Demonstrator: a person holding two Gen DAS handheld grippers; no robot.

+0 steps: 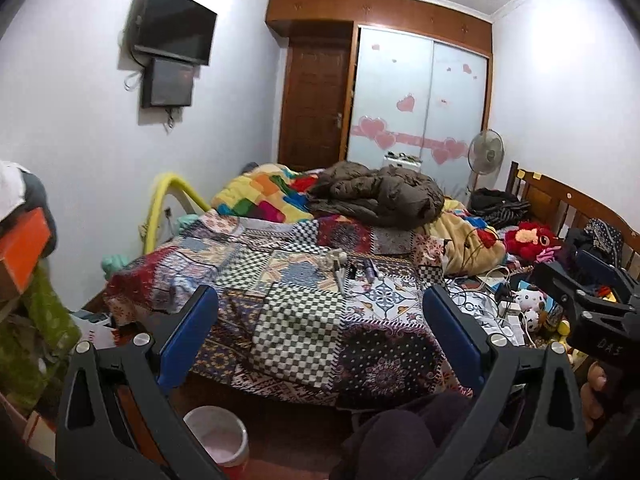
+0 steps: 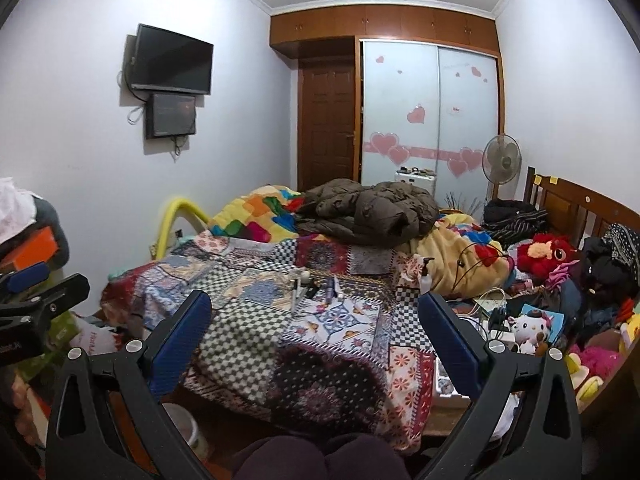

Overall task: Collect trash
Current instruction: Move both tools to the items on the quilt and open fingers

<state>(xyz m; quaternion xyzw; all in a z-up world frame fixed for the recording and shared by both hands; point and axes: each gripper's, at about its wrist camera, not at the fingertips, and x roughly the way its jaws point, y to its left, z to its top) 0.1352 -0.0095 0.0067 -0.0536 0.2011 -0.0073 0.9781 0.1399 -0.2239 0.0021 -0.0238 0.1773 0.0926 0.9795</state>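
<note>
**A:** What have you got in your jaws at the moment?

**B:** Nothing. My left gripper (image 1: 316, 312) stands wide open with only the bed showing between its blue pads, and my right gripper (image 2: 316, 320) is spread just as wide and just as empty. I judge I hold both that way because I'm choosing what to pick, not gripping.

**A:** So where is the trash?

**B:** Ahead of both pairs of jaws, beyond the fingertips, a little cluster of small items (image 1: 352, 270) lies on the patchwork bedspread (image 1: 304, 320): a crumpled clear plastic wrapper (image 1: 336, 258) and some thin dark tube-like things beside it. They're too small for me to say which are really rubbish. In my right view the same cluster (image 2: 316, 286) sits between the pads but well past them.

**A:** And where would it go?

**B:** Below my left jaws, just under the left finger, stands a round white plastic waste bin with a pale liner (image 1: 216, 440) on the floor at the foot of the bed. It's probably set there so anything lifted from the bedspread drops within easy reach.

**A:** Anything in the way?

**B:** To the right of my right jaws there's a tangle of white cables and chargers (image 2: 496, 312) and soft toys. I'd guess those belong there, so I'd keep clear of them.
</note>
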